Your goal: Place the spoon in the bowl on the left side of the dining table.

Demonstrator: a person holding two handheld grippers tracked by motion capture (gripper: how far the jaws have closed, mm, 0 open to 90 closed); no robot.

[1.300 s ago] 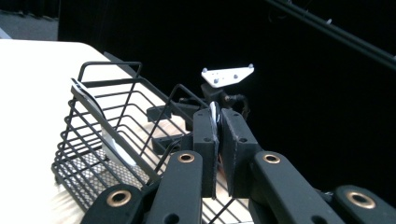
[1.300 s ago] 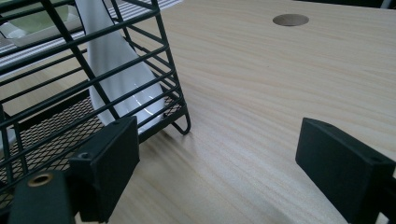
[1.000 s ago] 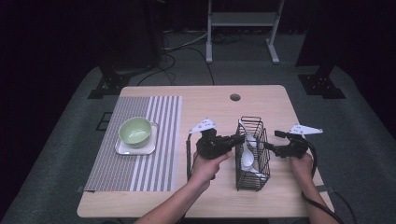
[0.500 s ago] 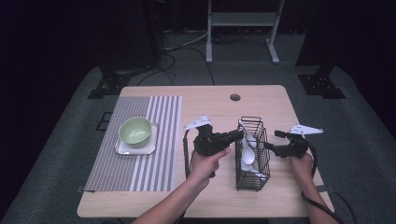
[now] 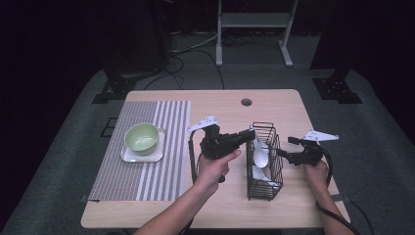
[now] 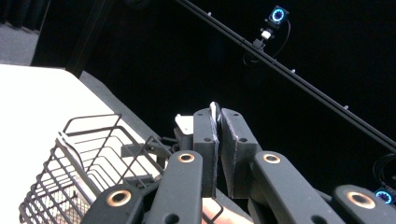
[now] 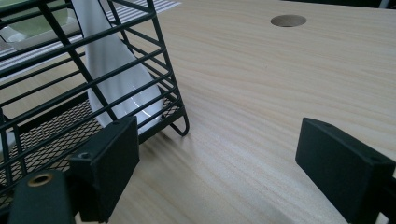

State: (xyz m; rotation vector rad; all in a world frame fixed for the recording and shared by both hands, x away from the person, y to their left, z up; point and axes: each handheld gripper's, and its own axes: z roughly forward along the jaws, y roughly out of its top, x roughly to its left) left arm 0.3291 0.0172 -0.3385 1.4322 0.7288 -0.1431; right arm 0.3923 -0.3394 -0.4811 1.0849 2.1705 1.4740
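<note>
The left gripper (image 5: 248,134) was clamped on the thin handle tip of a white spoon (image 5: 260,155), whose bowl hung inside the black wire basket (image 5: 265,188) on the wooden table (image 5: 274,105). The right gripper (image 5: 283,153), jaws wide apart and holding nothing, sat just beside the basket's right wall.

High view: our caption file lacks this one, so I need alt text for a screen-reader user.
At a wooden table, a person's left gripper pinches a white spoon in a black wire basket, with the right gripper open beside it. A green bowl sits on a striped placemat.
</note>
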